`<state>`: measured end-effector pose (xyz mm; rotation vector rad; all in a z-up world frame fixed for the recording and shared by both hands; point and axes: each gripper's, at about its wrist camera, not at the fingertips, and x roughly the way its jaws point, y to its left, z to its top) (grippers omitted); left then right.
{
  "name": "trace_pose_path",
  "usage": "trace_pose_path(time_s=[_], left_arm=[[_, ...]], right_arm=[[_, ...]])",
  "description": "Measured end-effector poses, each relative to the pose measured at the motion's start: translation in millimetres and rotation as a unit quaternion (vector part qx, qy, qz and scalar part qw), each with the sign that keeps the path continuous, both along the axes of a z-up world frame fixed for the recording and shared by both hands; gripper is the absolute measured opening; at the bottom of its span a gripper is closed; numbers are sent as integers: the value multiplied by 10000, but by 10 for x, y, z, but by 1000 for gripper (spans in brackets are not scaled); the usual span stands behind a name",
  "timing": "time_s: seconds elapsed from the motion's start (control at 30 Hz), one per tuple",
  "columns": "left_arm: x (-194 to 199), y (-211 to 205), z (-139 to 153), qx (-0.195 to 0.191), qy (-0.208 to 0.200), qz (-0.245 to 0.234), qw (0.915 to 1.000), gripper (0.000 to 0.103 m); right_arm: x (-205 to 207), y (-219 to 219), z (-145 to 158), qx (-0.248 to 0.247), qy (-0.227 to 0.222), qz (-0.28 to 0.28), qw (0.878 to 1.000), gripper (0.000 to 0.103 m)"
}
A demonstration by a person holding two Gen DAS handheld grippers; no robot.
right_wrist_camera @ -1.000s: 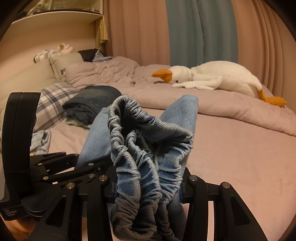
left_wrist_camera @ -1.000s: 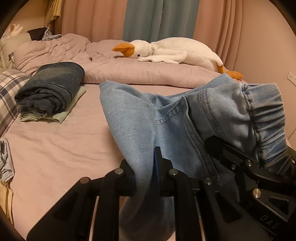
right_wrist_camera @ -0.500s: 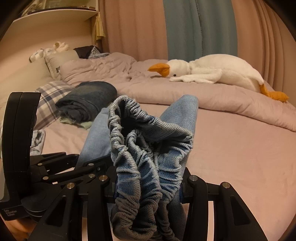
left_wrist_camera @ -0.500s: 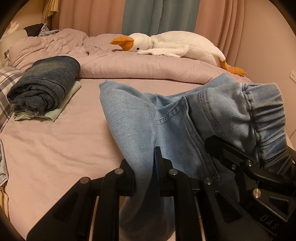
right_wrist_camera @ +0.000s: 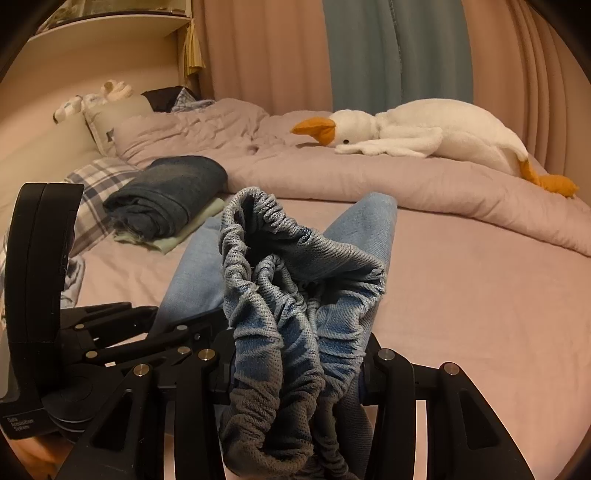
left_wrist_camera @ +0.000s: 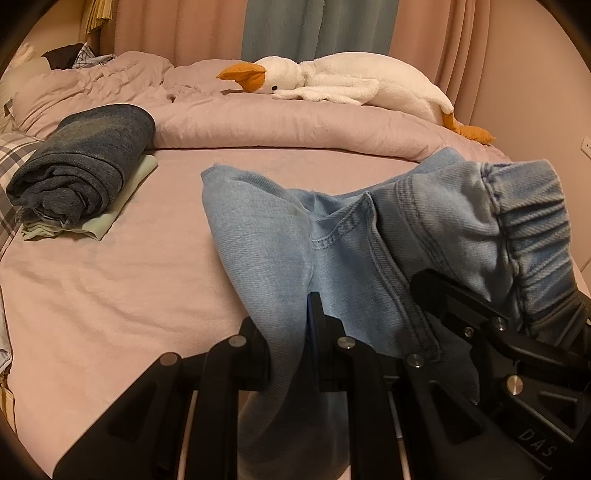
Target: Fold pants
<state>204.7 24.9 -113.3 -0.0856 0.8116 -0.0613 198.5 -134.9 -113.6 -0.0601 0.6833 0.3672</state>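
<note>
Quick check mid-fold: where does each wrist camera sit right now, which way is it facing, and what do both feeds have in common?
Left wrist: behind the left gripper, tilted down across the bed; own fingers clamp light-blue pants; right gripper intrudes at right.
Right wrist: behind the right gripper, same heading; its fingers pinch the elastic waistband; the left gripper shows at left.
Shared: pants, goose plush, folded dark jeans, curtains.
</note>
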Motion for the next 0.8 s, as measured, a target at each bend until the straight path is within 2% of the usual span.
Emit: trace_pose_path(time_s=[0.8], left_arm=[[121,12,-133,27,231,11,9997,15]], right_arm=[[112,31,-93,-38,175,-67,9998,47]])
